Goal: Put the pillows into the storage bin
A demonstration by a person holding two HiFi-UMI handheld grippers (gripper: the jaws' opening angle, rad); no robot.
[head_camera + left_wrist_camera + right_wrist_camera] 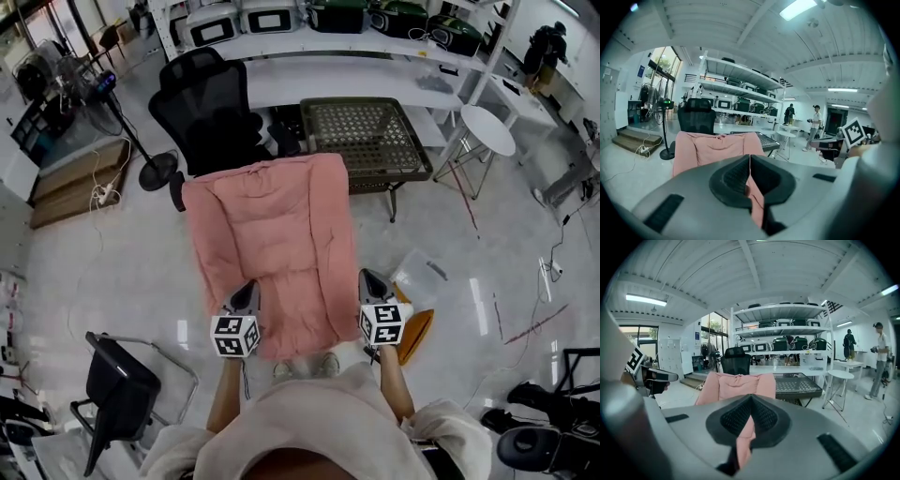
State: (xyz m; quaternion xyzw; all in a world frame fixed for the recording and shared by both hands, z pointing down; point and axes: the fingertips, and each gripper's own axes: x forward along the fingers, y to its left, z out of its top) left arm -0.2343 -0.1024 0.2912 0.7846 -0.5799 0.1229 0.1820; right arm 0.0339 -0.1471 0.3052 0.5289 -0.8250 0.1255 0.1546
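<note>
Holding pink pillow (272,234) out toward the storage bin (367,141), left gripper (247,286) and right gripper (367,276) both clamping its near edge (thin fabric pinches only); risking slipping free or snagging the bin's rim.

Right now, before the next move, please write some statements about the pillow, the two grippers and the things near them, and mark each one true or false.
1. The left gripper and the right gripper are both shut on the pink pillow. True.
2. The pink pillow already lies inside the storage bin. False: it is held up in front of the bin, gripped at its near edge, and nothing shows in the visible part of the bin.
3. In the head view, a black office chair stands to the left of the storage bin. True.
4. The round side table to the right of the bin is black. False: it is white.
</note>
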